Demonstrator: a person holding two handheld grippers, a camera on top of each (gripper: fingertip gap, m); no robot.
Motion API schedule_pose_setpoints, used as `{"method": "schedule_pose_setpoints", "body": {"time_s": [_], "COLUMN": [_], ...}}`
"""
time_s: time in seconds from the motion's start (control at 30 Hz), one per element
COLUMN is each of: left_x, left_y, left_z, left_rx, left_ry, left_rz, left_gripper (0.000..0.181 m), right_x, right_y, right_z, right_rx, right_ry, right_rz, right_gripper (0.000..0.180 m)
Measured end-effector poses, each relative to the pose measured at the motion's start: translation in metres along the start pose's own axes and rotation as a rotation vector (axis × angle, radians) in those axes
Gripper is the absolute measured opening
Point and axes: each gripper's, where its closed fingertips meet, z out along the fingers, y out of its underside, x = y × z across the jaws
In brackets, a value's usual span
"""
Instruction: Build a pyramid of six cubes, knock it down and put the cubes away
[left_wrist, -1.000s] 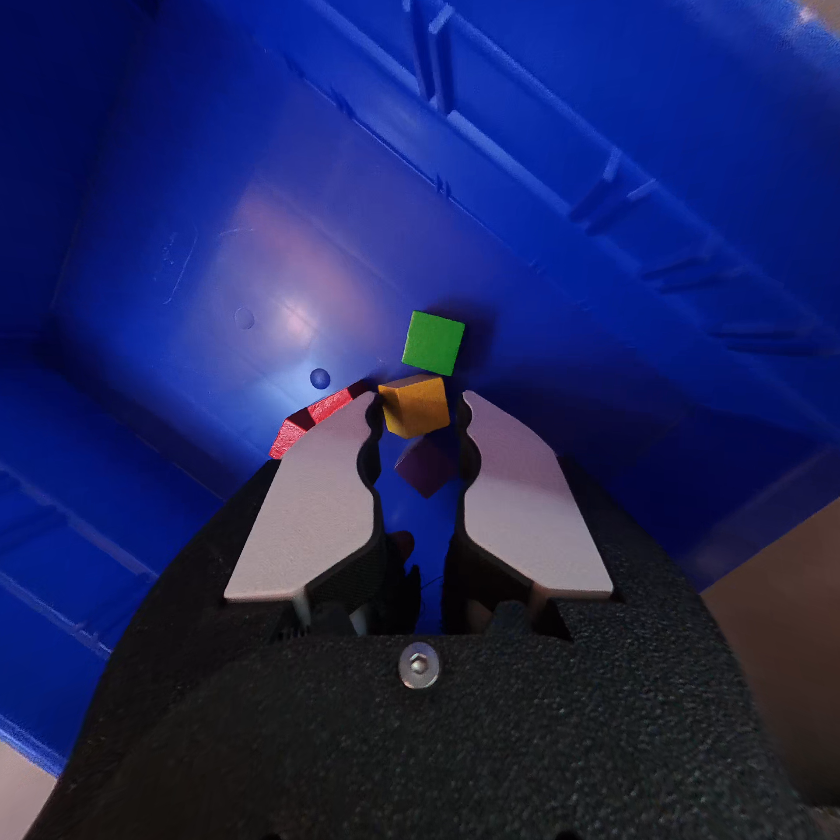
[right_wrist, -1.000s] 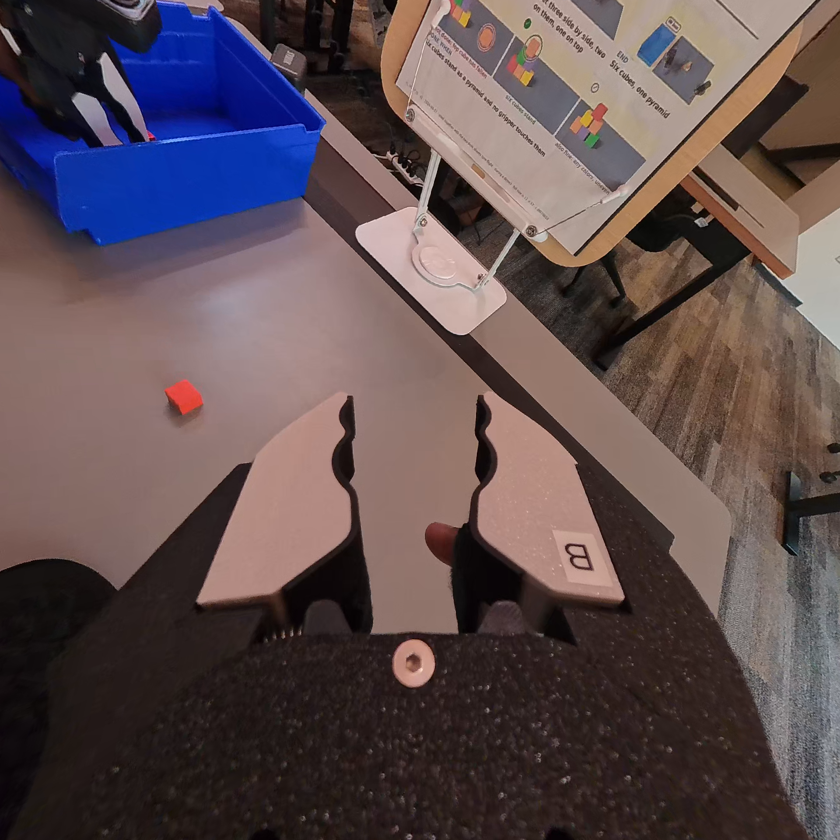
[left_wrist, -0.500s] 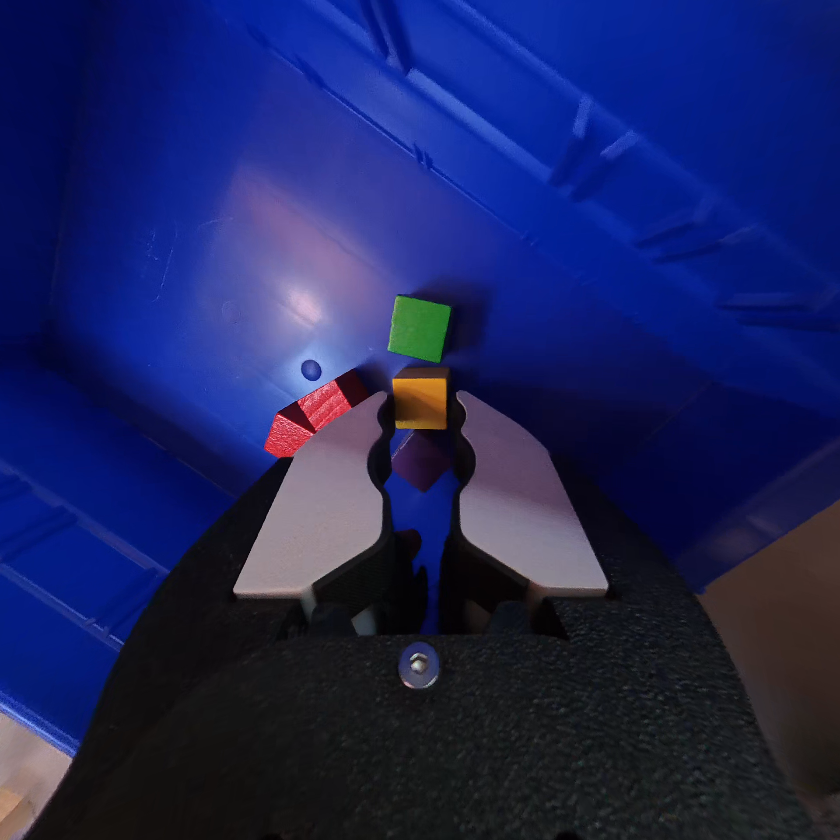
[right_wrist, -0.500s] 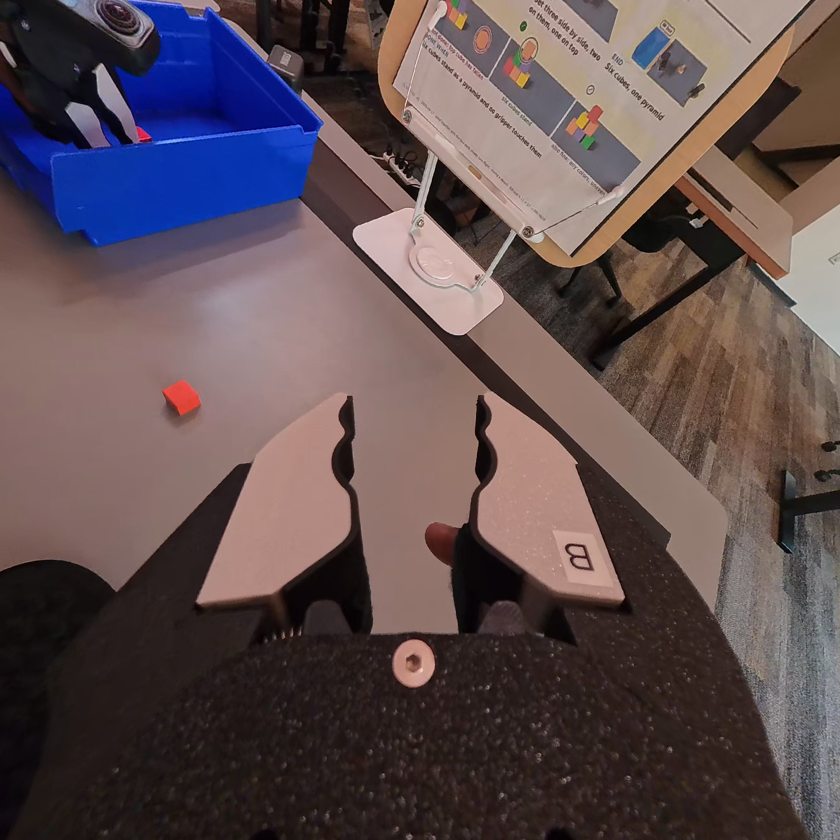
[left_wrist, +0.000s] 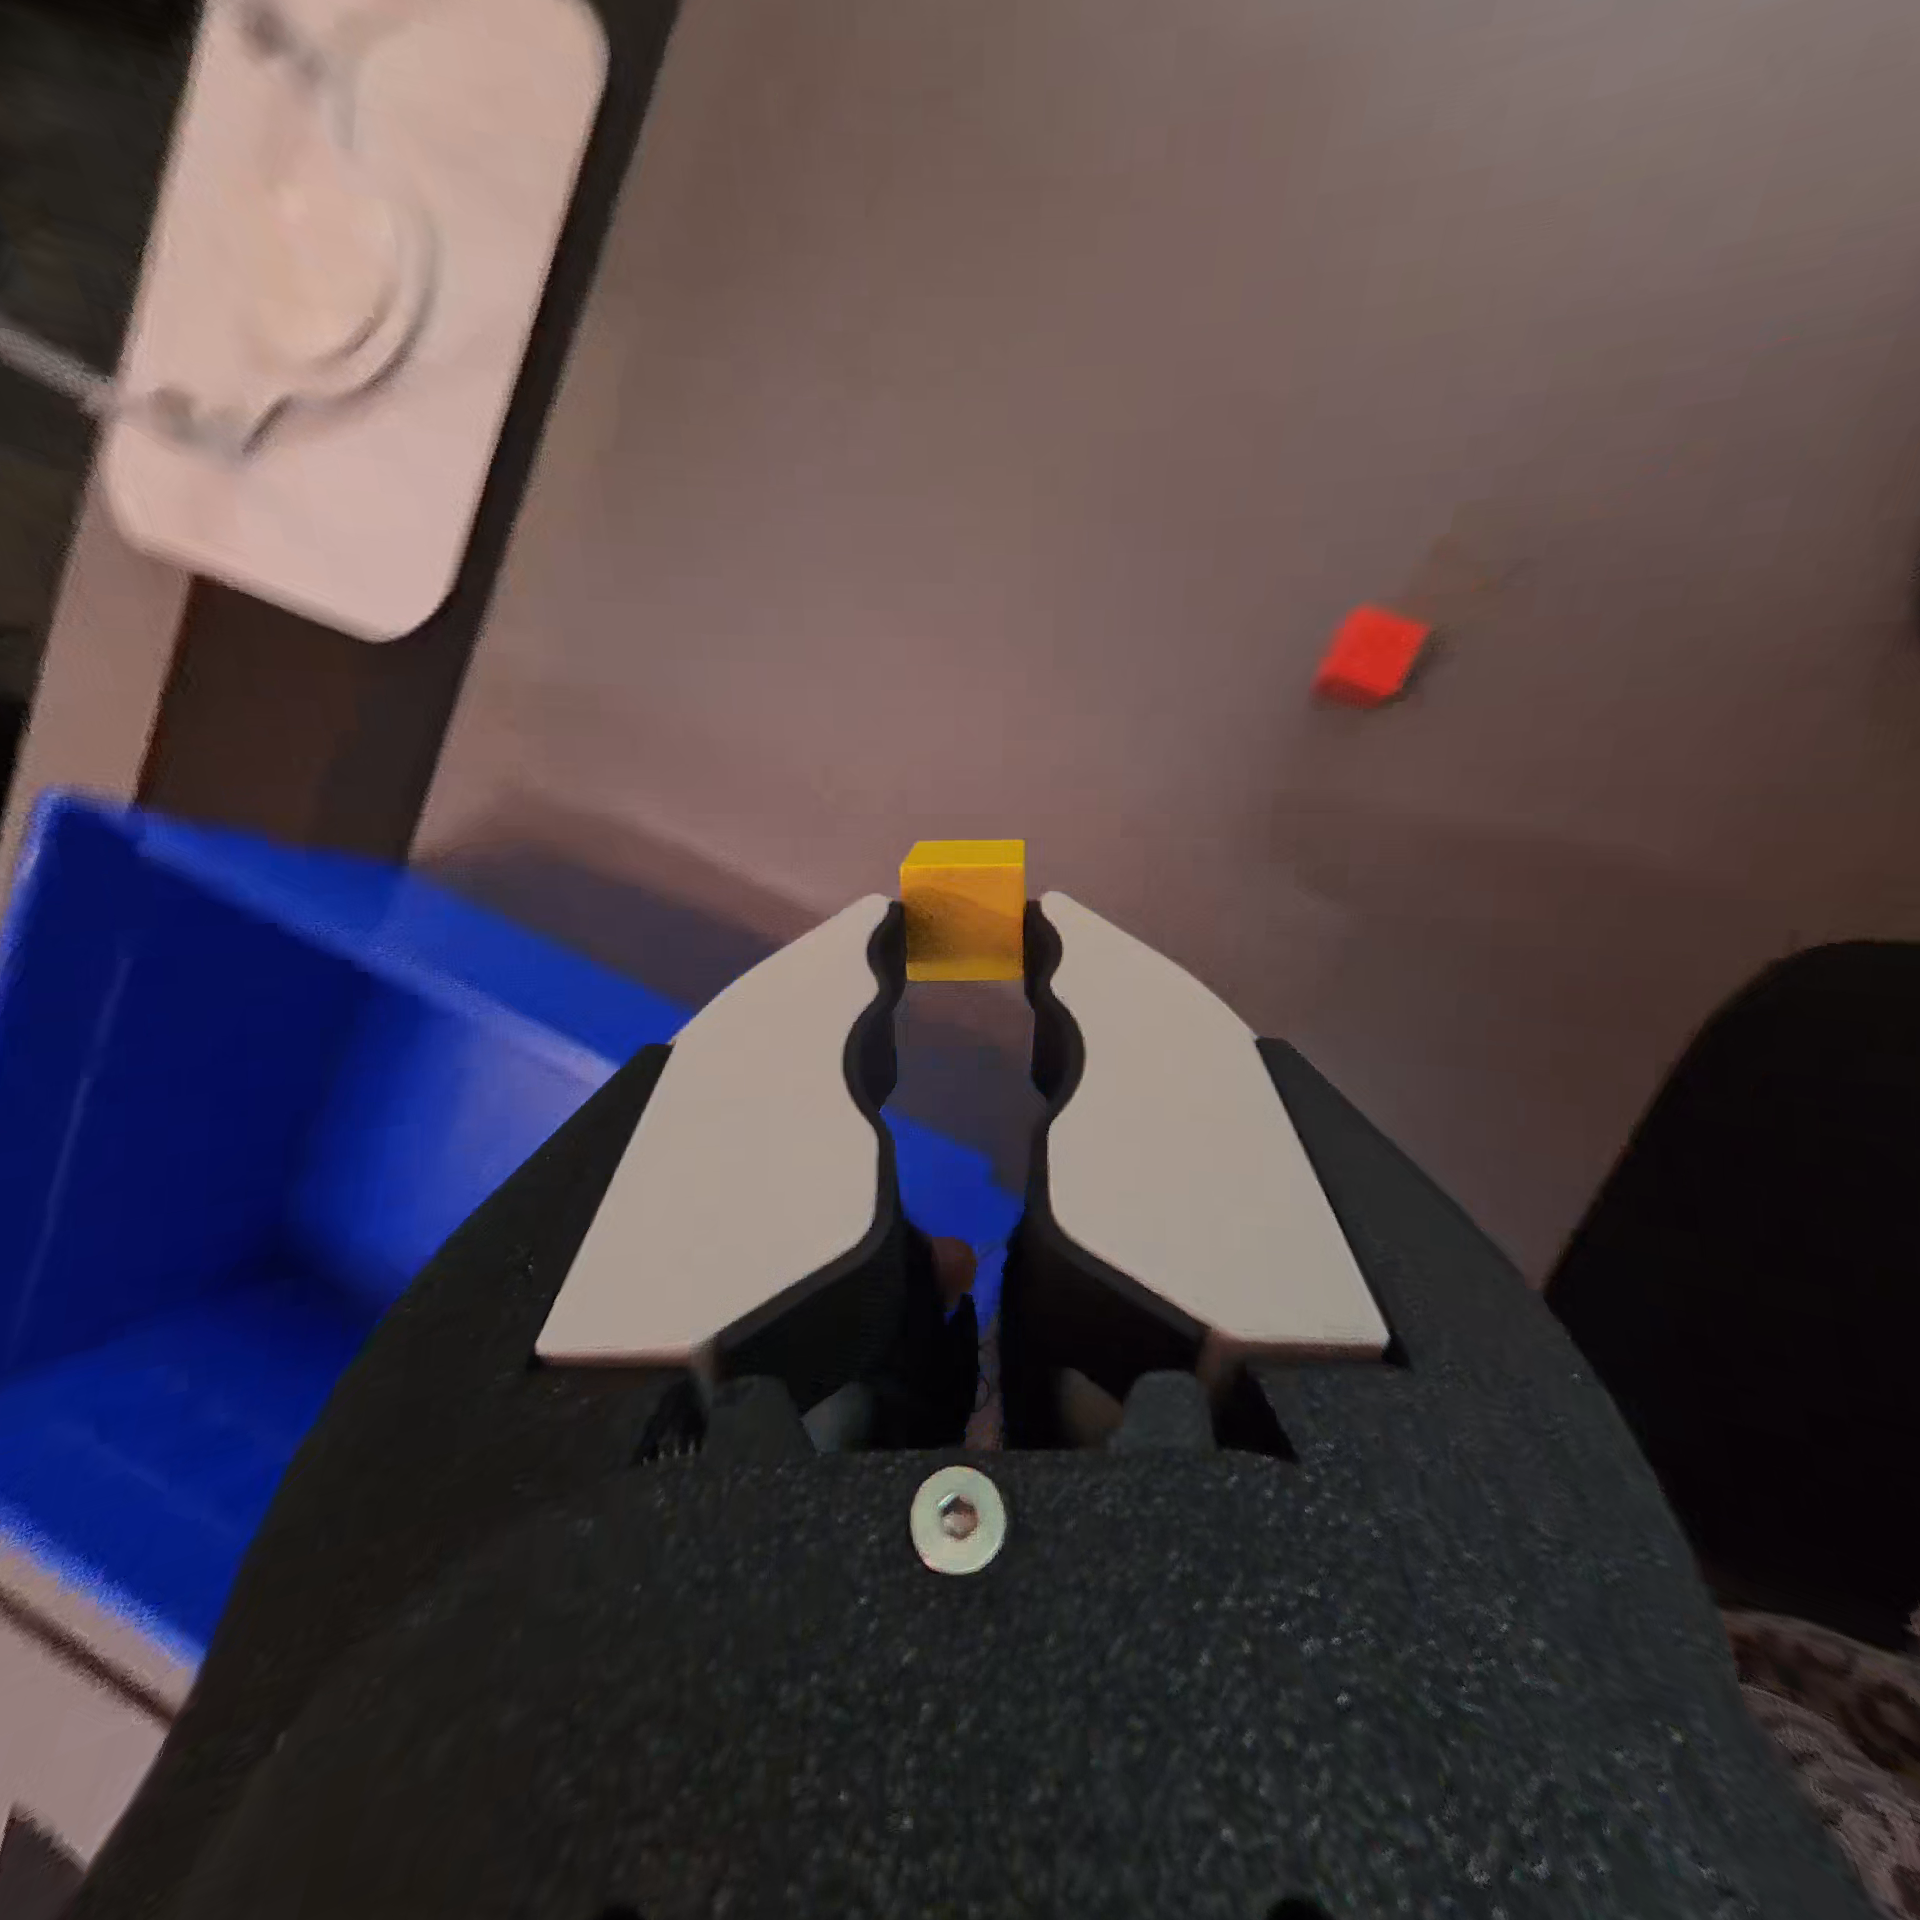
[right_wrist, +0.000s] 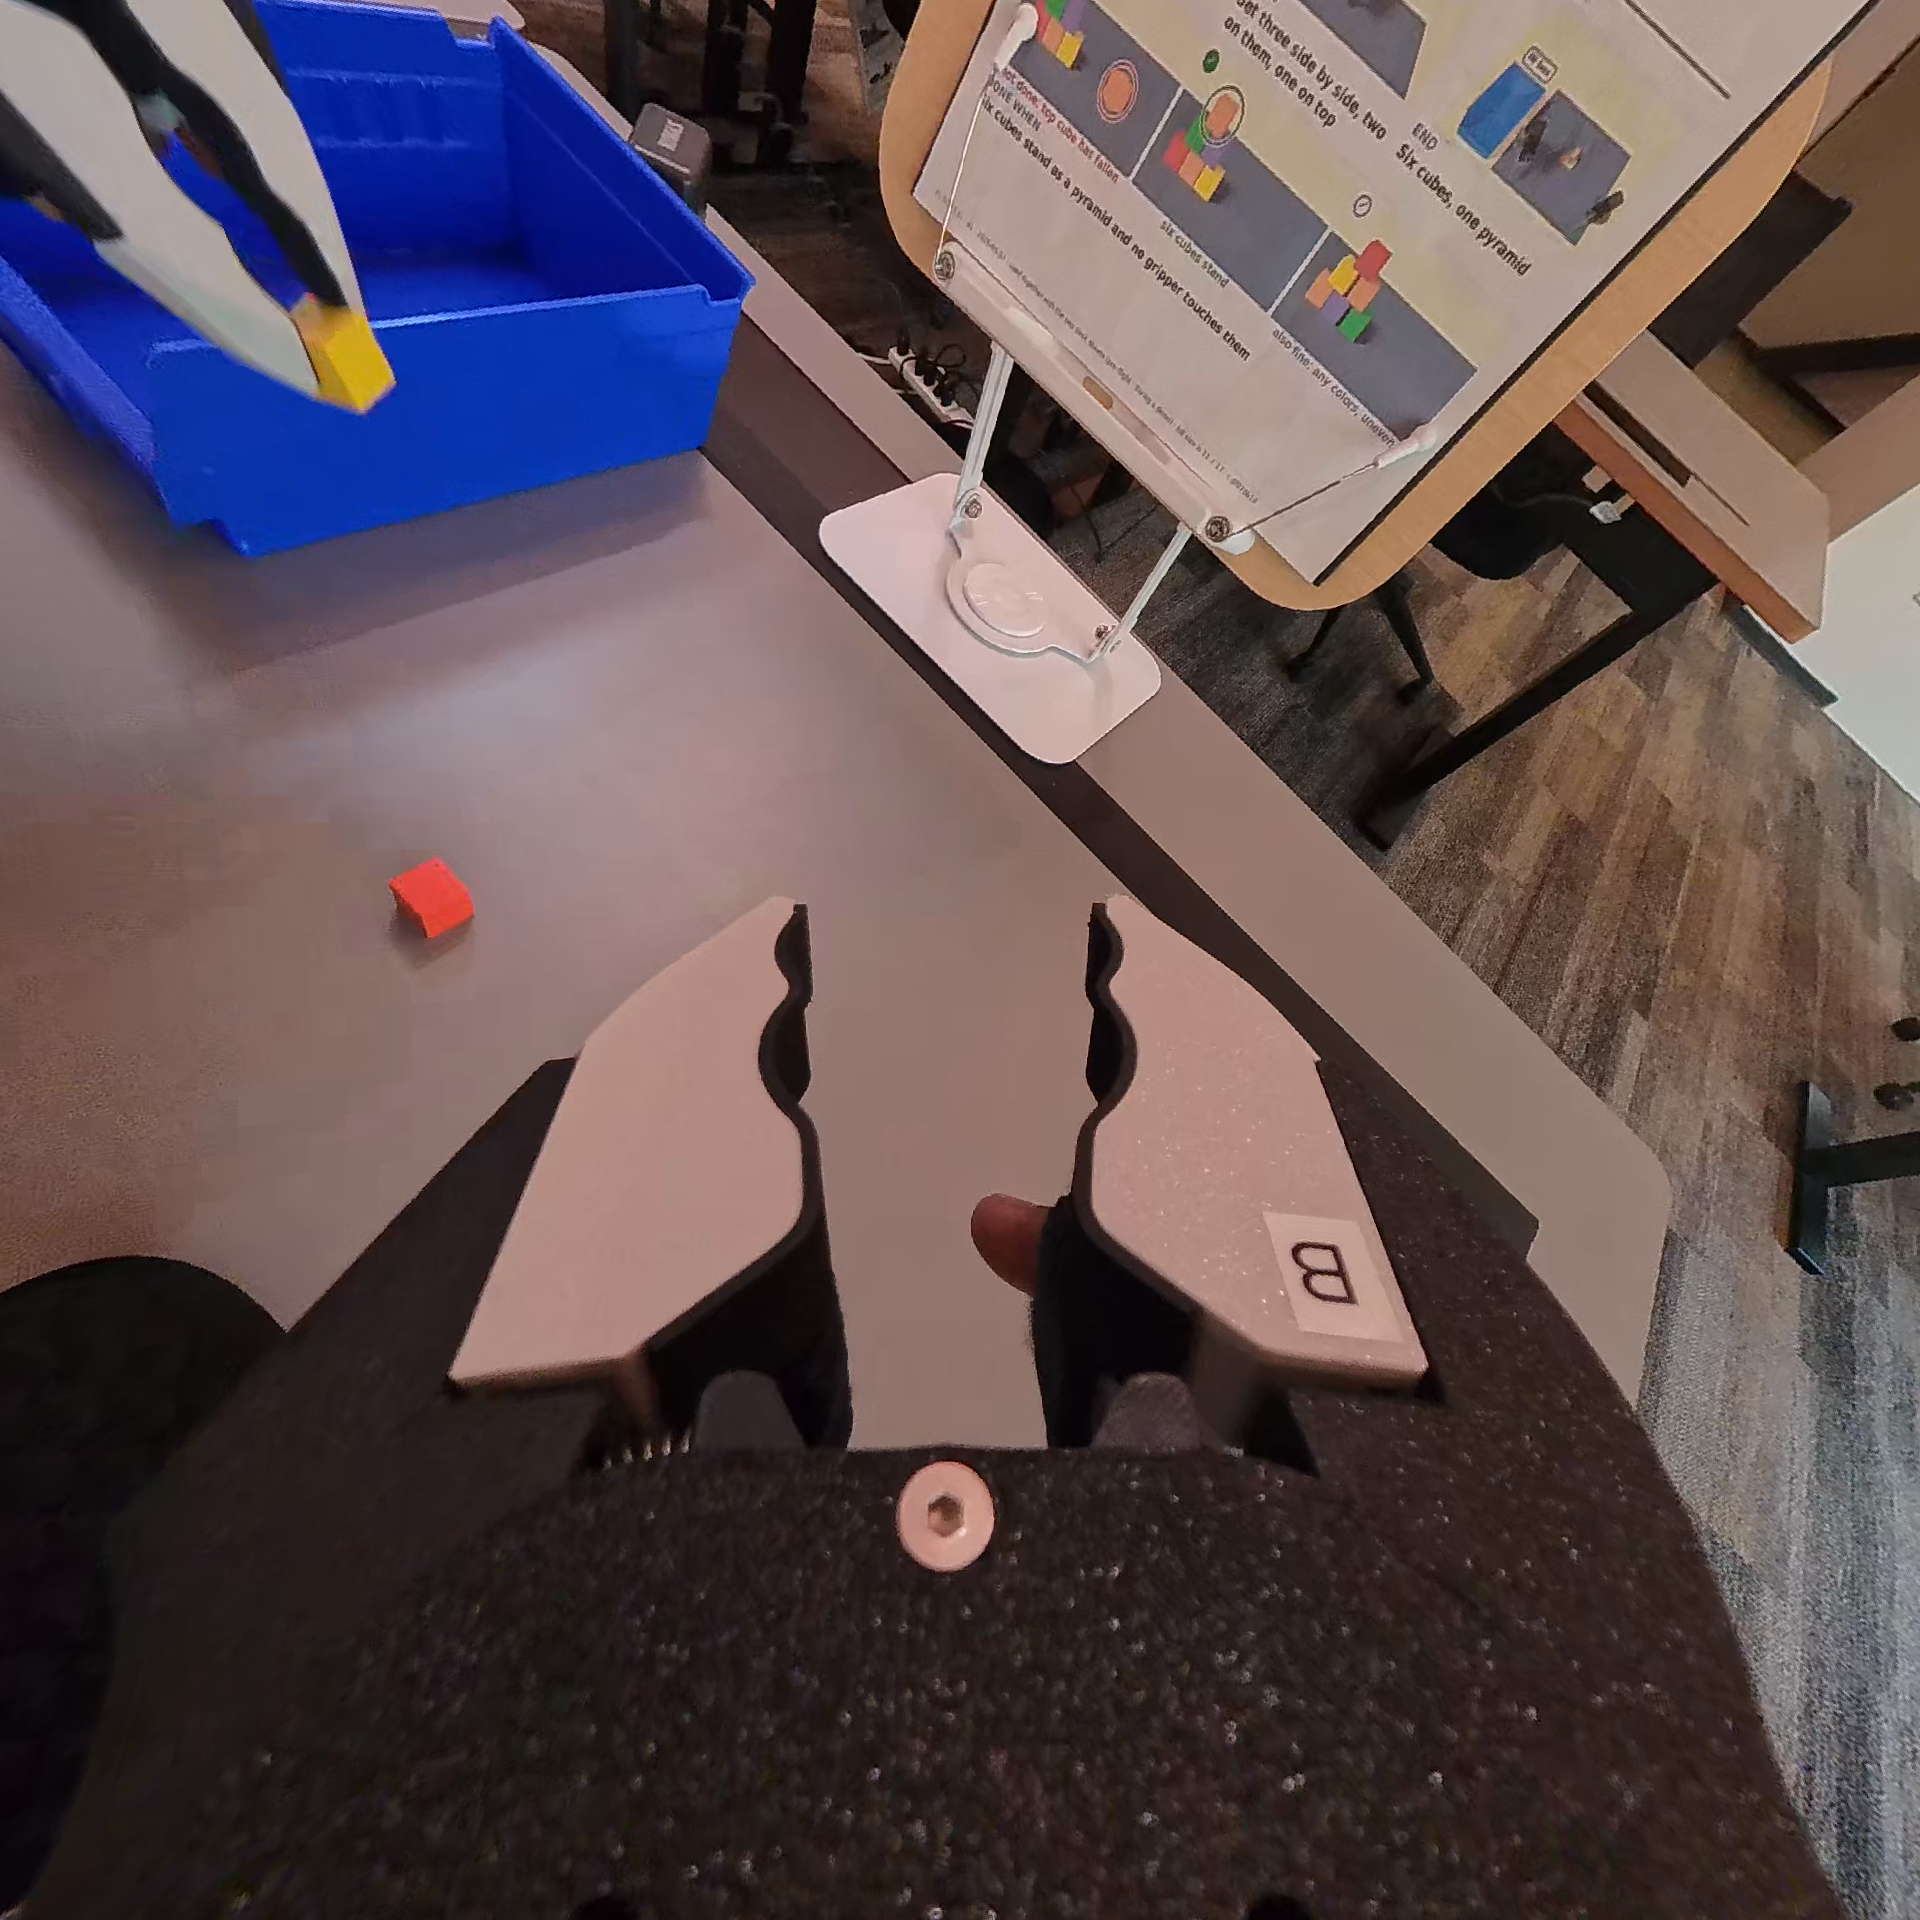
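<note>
My left gripper is shut on a yellow cube and holds it in the air over the near wall of the blue bin. The right wrist view shows that gripper with the yellow cube in front of the blue bin. A red cube lies alone on the grey table; it also shows in the right wrist view. My right gripper is open and empty above the table, right of the red cube. The bin's other cubes are out of view.
A white stand base holds an instruction board at the table's far edge; the base also shows, blurred, in the left wrist view. A dark rounded shape sits at the near table edge. Wood floor and furniture legs lie beyond. Spacing between my two grippers at the tips: around 30 cm. My left gripper is the nearer one to the dark rounded shape: about 20 cm, against 35 cm.
My left gripper closed on the yellow cube inside the bin, lifted it out and swung toward the open table. The right gripper has barely moved.
</note>
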Motion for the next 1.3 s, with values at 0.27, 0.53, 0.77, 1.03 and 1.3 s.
{"method": "schedule_pose_setpoints", "body": {"time_s": [0.27, 0.53, 0.77, 1.03, 1.3], "left_x": [0.107, 0.125, 0.13, 0.131, 0.134], "left_y": [-0.048, -0.041, -0.041, -0.041, -0.039], "left_z": [0.084, 0.118, 0.12, 0.121, 0.126], "left_rx": [-0.096, -0.176, -0.199, -0.182, -0.177], "left_ry": [0.227, 0.257, 0.267, 0.237, 0.227], "left_rz": [0.198, 0.196, 0.223, 0.155, 0.137], "left_gripper": [0.022, 0.022, 0.022, 0.022, 0.023], "right_x": [0.002, 0.009, 0.008, 0.01, 0.01], "right_y": [0.002, 0.004, 0.003, 0.004, 0.004], "right_z": [-0.002, -0.006, -0.006, -0.006, -0.008], "right_rx": [0.001, 0.01, 0.008, 0.006, 0.006], "right_ry": [-0.003, 0.012, 0.012, 0.018, 0.023], "right_rz": [0.002, 0.021, 0.017, 0.02, 0.017], "right_gripper": [0.051, 0.051, 0.051, 0.051, 0.051]}}
